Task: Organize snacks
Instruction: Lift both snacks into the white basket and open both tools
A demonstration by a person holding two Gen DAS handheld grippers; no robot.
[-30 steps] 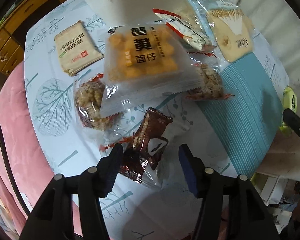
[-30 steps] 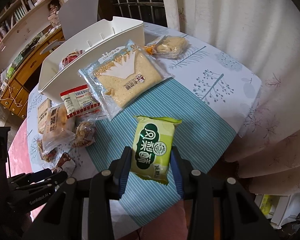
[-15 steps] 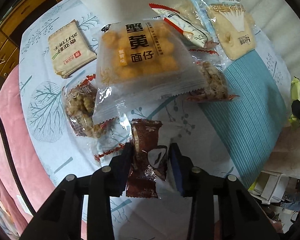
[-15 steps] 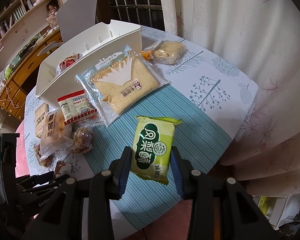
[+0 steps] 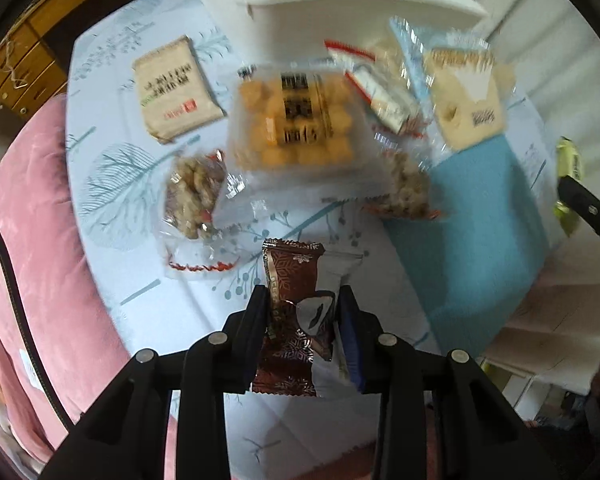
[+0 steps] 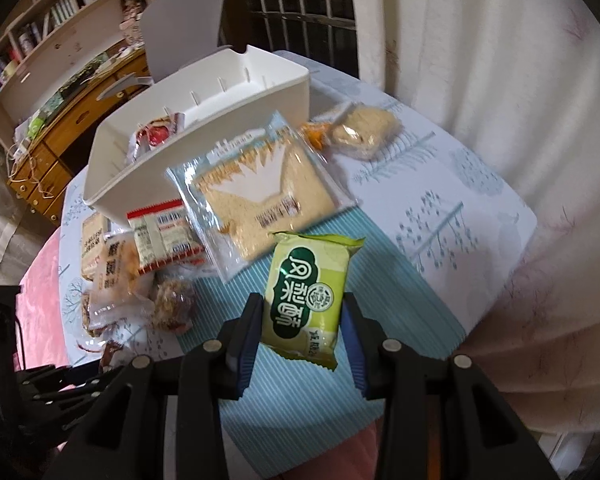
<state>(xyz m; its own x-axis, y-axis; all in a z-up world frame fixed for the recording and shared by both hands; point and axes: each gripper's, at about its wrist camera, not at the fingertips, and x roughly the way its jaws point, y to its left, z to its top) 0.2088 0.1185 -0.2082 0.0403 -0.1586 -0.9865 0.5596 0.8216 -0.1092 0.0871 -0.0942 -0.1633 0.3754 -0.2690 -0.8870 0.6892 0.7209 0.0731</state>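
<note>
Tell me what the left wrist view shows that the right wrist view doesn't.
Left wrist only: the left gripper, jaws closing on the brown snack packet.

Right wrist only: the right gripper shut on the green snack packet, a bagged cake beside the bin, the chair and curtain.

Both: the white bin, the sandwich bread bag and the teal mat.

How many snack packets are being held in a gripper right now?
2. The brown packet sits between the closing jaws of the left gripper; the green packet is clamped in the right gripper. The other packets lie on the table or in the bin.
</note>
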